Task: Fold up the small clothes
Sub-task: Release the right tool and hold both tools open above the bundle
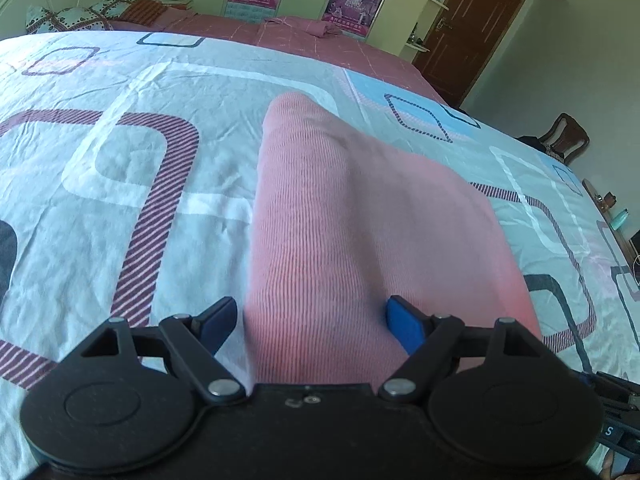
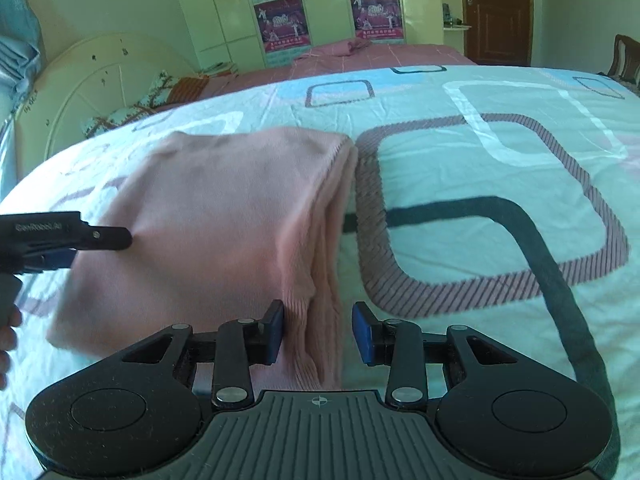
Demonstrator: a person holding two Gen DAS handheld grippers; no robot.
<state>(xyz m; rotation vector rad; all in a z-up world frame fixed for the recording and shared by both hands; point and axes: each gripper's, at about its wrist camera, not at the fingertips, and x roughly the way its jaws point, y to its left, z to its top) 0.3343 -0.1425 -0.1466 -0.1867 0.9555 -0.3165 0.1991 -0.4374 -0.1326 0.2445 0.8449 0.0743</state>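
A pink ribbed knit garment (image 1: 340, 220) lies folded on the patterned bedsheet (image 1: 100, 180). My left gripper (image 1: 312, 320) is open, its blue-padded fingers (image 1: 404, 324) spread across the garment's near edge. In the right wrist view the garment (image 2: 224, 232) shows stacked layers along its right side. My right gripper (image 2: 318, 332) is open with its jaws around that folded edge, not clamped. The left gripper (image 2: 100, 240) shows at the garment's left side in this view.
A pink bedspread (image 1: 280, 32) and patterned pillows (image 1: 72, 16) lie beyond the sheet. A wardrobe with posters (image 2: 280, 16), a brown door (image 2: 496, 12) and a wooden chair (image 1: 564, 136) stand around the bed. Bare sheet (image 2: 500, 220) lies right of the garment.
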